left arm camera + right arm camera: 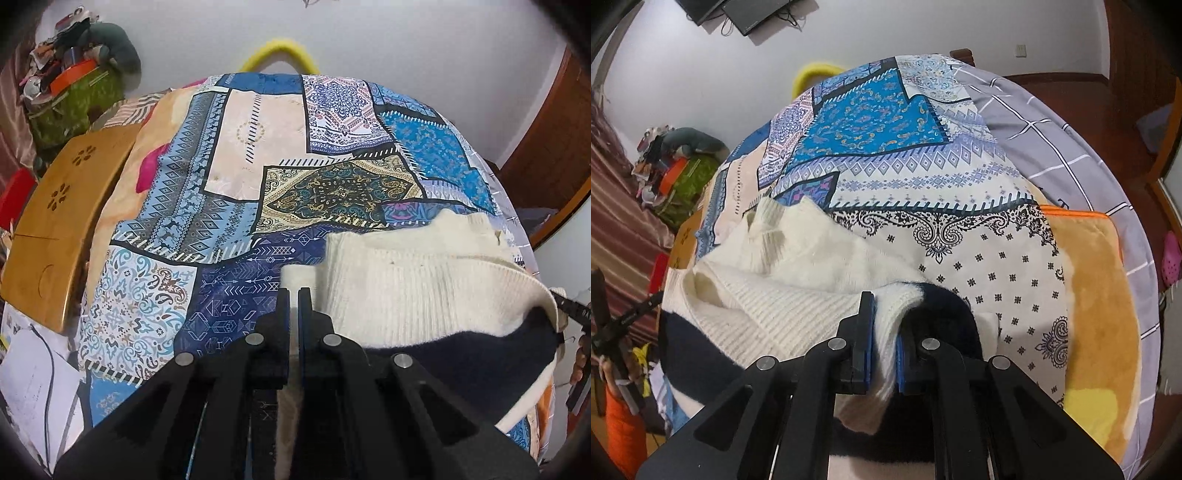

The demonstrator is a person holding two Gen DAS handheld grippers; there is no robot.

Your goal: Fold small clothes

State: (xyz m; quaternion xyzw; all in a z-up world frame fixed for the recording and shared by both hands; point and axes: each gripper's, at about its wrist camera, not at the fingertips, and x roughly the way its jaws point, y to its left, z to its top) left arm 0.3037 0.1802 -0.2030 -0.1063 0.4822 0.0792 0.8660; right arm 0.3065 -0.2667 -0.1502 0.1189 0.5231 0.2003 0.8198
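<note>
A small cream knit sweater [406, 280] with a navy band [480, 354] lies partly lifted over a patchwork bedspread [221, 206]. My left gripper [294, 295] is shut on the sweater's cream edge at its left side. In the right wrist view the same sweater [798, 258] spreads to the left, and my right gripper [886, 306] is shut on a bunched fold of its cream and navy edge. The right gripper's tip also shows at the far right of the left wrist view [569, 306].
A wooden lap table [62, 221] leans at the bed's left. A green bag [74, 99] heaped with clutter stands behind it. A yellow ring [280, 51] peeks over the far edge. An orange-tan blanket [1097, 295] and grey checked sheet [1052, 122] lie on the right.
</note>
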